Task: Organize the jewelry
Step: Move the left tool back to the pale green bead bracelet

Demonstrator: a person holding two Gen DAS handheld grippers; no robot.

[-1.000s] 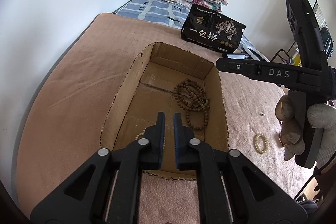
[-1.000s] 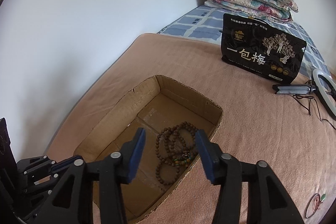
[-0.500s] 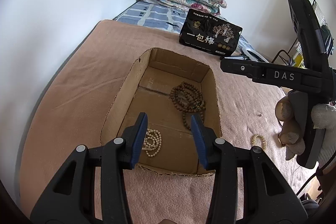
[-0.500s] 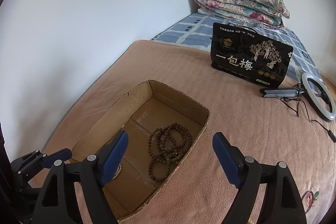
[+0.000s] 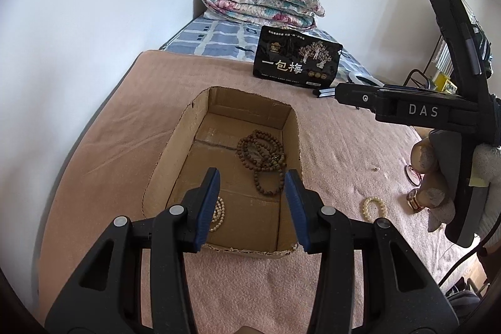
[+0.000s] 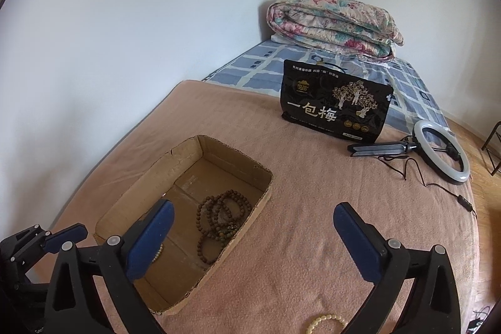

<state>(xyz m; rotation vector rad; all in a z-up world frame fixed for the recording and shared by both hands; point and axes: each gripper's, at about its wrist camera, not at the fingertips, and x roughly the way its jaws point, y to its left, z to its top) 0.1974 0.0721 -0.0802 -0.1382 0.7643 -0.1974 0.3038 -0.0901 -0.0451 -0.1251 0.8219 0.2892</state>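
Note:
An open cardboard box (image 5: 175, 158) (image 6: 131, 202) lies on the pink blanket. Inside it are a dark brown bead necklace (image 5: 261, 157) (image 6: 219, 221) and a pale bead bracelet (image 5: 217, 213), partly hidden behind my left finger. My left gripper (image 5: 252, 187) is open and empty above the box's near end. My right gripper (image 6: 250, 227) is wide open and empty over the box's right wall. Another pale bead bracelet (image 5: 375, 208) (image 6: 325, 322) lies on the blanket right of the box. A red bangle (image 5: 410, 177) and a watch (image 5: 415, 200) lie near the gloved hand.
A black snack bag (image 5: 297, 61) (image 6: 335, 105) stands beyond the box. A ring light with cable (image 6: 441, 155) lies at the right. A folded floral quilt (image 5: 263, 2) (image 6: 332, 24) sits at the far end by the wall.
My left gripper opened, left the pale bracelet in the box and pulled back. My right gripper opened wider and drew back to the right.

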